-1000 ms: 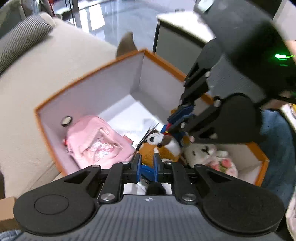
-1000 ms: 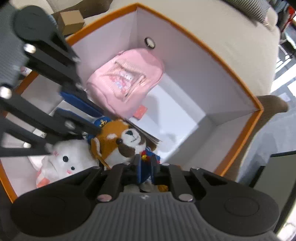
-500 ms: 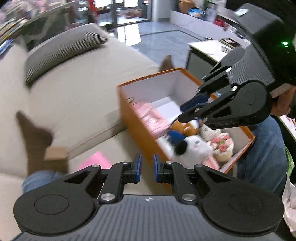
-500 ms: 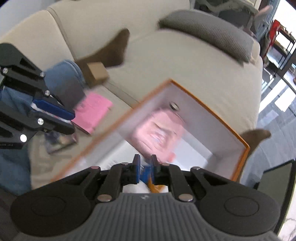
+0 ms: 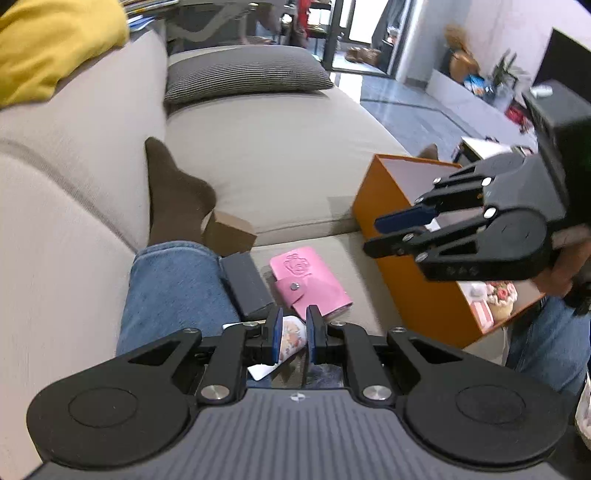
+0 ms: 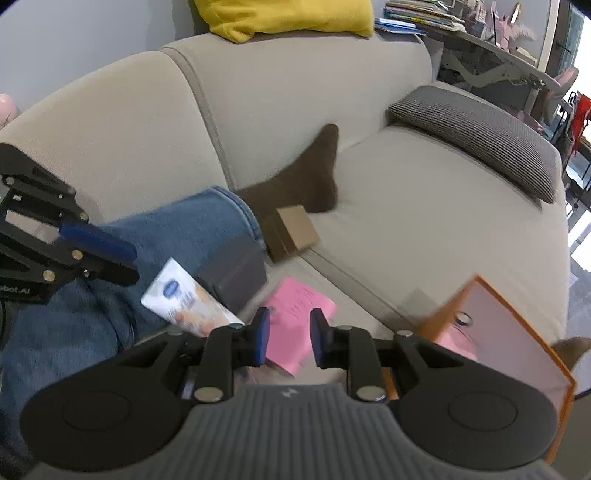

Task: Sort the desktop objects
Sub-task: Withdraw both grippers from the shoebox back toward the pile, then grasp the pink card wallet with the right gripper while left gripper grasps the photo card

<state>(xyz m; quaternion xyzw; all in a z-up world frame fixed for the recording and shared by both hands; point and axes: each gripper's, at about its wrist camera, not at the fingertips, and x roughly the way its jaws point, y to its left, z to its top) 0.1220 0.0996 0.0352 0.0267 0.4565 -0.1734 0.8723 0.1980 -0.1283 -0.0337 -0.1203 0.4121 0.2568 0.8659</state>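
An orange box [image 5: 399, 266] with white inner walls stands on the beige sofa; it also shows in the right wrist view [image 6: 517, 332], with a pink bag inside. A pink wallet [image 5: 308, 282] lies on the seat, also in the right wrist view [image 6: 299, 306]. A white tube [image 6: 184, 299] lies on a jeans leg next to a dark grey box [image 5: 245, 286]. My left gripper [image 5: 291, 334] is slightly open above the tube's end [image 5: 291, 338]. My right gripper [image 6: 288, 332] is open and empty above the wallet; it also shows in the left wrist view [image 5: 391, 230].
A small brown cardboard box [image 5: 229, 232] sits by a brown-socked foot [image 5: 173, 192]. A person's jeans leg [image 5: 173, 295] lies along the sofa. A grey striped cushion [image 5: 243, 77] and a yellow pillow [image 6: 280, 14] rest on the sofa farther back.
Both grippers have pulled out of the orange box and swung left over the sofa seat. The plush toys stay in the box. My right gripper has opened.
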